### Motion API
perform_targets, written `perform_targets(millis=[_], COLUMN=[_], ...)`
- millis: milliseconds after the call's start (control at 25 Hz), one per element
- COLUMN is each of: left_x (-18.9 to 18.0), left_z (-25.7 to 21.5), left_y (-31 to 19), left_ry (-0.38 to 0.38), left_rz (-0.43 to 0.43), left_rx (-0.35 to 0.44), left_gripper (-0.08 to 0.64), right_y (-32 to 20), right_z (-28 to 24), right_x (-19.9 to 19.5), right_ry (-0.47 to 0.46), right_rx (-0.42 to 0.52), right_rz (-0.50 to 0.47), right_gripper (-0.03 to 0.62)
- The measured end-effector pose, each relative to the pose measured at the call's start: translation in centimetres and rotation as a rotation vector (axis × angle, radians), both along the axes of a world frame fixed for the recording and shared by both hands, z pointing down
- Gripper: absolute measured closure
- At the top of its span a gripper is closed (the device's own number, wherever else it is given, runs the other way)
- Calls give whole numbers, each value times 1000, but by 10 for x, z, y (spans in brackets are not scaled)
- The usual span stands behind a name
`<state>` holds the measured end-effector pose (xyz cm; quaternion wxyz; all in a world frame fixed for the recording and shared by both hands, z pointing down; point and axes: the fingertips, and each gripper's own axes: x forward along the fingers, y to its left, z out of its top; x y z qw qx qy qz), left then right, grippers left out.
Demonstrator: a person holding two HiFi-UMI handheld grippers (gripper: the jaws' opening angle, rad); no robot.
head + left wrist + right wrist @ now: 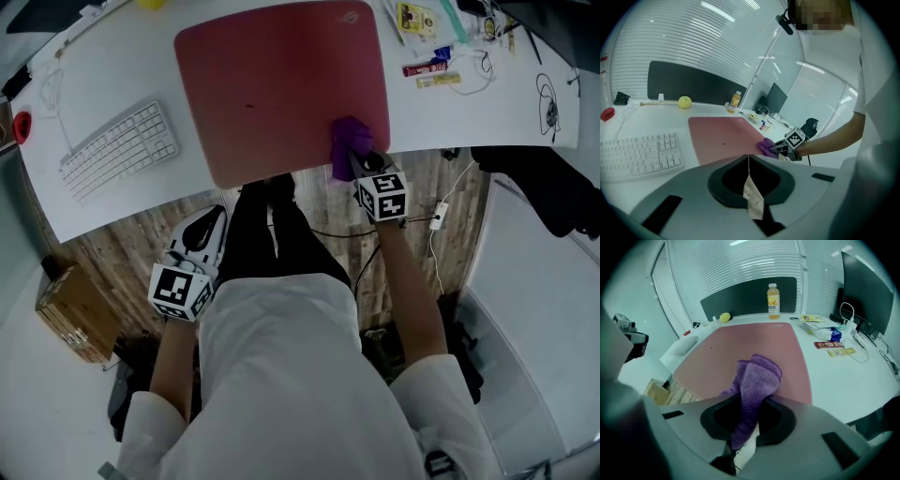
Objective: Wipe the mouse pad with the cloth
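Note:
A pink-red mouse pad lies on the white desk, reaching its near edge. A purple cloth rests bunched on the pad's near right corner. My right gripper is shut on the cloth at the desk edge. In the right gripper view the cloth hangs folded out of the jaws of my right gripper over the pad. My left gripper hangs below the desk edge at the left, off the pad. In its own view the left gripper has its jaws together on nothing.
A white keyboard lies left of the pad. Snack packets and cables lie to its right. A drink bottle and a yellow ball stand at the back. A cardboard box sits on the floor.

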<state>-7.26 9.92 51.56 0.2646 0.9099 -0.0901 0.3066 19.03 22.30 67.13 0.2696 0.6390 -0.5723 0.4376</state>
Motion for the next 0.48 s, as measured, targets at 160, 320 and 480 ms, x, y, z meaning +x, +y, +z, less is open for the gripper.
perform_targets(millis=[160,320,480], left_x=[3,3,5], left_z=[0,0,-2], left_y=[-6,-12,-20], left_ry=[4,6,23], left_rz=[18,35,46], left_rx=[-2,0,-1], left_gripper=[538,538,538], right_y=[18,31,46], right_z=[1,2,1], right_x=[26,47,67], right_ry=[30,63,97], right_rx=[-16,-27,-58], right_rz=[57,122,197], right_gripper=[508,508,508])
